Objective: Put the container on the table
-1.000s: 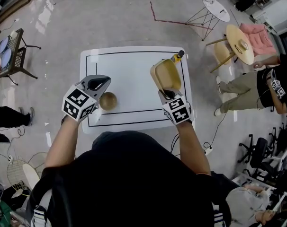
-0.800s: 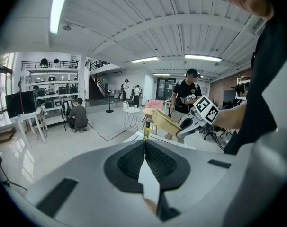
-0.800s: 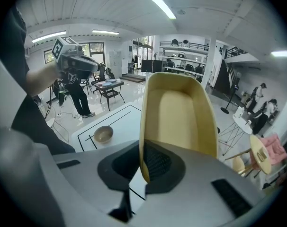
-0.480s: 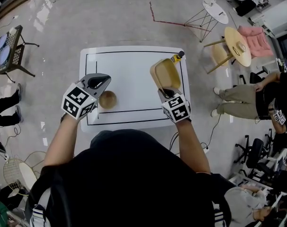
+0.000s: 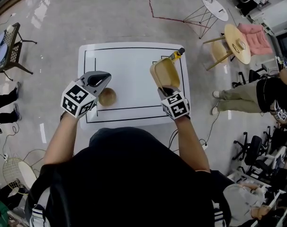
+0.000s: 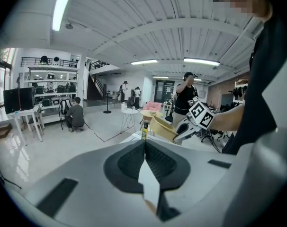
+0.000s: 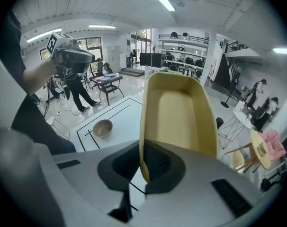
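From the head view we see a white table (image 5: pixel 134 48) with a black line drawn round its top. Our right tool (image 5: pixel 166 91) grips the yellow container (image 5: pixel 165 72) by its near end. The container stands tipped up over the right side of the table, and we cannot tell from here whether it touches the top. A yellow bottle with a dark cap (image 5: pixel 175 55) stands just beyond it, near the far right corner. Our left tool (image 5: pixel 104 78) is over the left part of the table, just beside a round brown bowl (image 5: pixel 107 97) that sits inside the black line.

In the left gripper view the left tool (image 6: pixel 145 144) has its pads pressed together with nothing between them. Past its tip we see the bottle (image 6: pixel 144 130), and to its right the container (image 6: pixel 161 127) held by the right tool (image 6: pixel 181 132).

In the right gripper view the right tool (image 7: pixel 144 163) is clamped on the container (image 7: pixel 179 108) at its rim, one pad inside the wall and one outside. The container rises upright from the jaws, its hollow facing the camera. To the left the bowl (image 7: pixel 103 127) rests on the table (image 7: pixel 127 119), well apart from the container, and the left tool (image 7: pixel 75 56) is held up at the left.
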`<state>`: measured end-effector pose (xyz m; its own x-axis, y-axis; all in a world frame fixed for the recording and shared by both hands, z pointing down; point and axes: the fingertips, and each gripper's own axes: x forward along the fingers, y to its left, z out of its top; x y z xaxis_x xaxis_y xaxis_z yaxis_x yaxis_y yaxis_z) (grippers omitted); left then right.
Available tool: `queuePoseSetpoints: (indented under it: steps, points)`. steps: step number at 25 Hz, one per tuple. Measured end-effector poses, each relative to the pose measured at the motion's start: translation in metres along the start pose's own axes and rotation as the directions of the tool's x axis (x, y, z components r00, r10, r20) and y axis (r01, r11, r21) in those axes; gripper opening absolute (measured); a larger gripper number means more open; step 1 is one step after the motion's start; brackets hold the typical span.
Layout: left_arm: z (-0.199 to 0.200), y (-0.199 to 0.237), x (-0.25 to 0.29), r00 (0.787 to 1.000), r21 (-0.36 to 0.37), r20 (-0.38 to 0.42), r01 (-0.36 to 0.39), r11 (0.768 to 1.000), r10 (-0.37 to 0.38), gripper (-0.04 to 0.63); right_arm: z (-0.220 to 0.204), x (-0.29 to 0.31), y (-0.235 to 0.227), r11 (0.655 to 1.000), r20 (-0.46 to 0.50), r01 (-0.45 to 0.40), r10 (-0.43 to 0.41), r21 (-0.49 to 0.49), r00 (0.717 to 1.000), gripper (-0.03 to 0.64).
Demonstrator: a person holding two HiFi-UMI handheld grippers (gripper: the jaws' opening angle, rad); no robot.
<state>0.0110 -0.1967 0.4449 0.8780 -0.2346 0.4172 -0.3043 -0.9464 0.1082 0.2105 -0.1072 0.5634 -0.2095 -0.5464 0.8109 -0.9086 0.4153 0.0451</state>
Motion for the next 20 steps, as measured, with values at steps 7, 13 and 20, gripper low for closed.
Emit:
queuePoseSetpoints:
  steps: [7, 13, 20]
  points:
    - [0.000, -0.001, 0.003, 1.000, 0.002, 0.018, -0.007, 1.000, 0.007, 0.008, -0.014, 0.010, -0.005, 1.000, -0.027, -0.005, 0.006, 0.011, 1.000, 0.009]
    - [-0.010, 0.001, 0.006, 1.000, -0.015, 0.003, -0.009, 1.000, 0.009, 0.008, -0.023, 0.024, -0.004, 1.000, -0.054, -0.022, 0.023, 0.011, 0.998, 0.009]
    - [-0.018, 0.009, 0.009, 1.000, -0.031, -0.013, -0.018, 0.999, 0.018, 0.008, -0.029, 0.041, -0.009, 1.000, -0.090, -0.026, 0.025, -0.007, 0.996, 0.009]
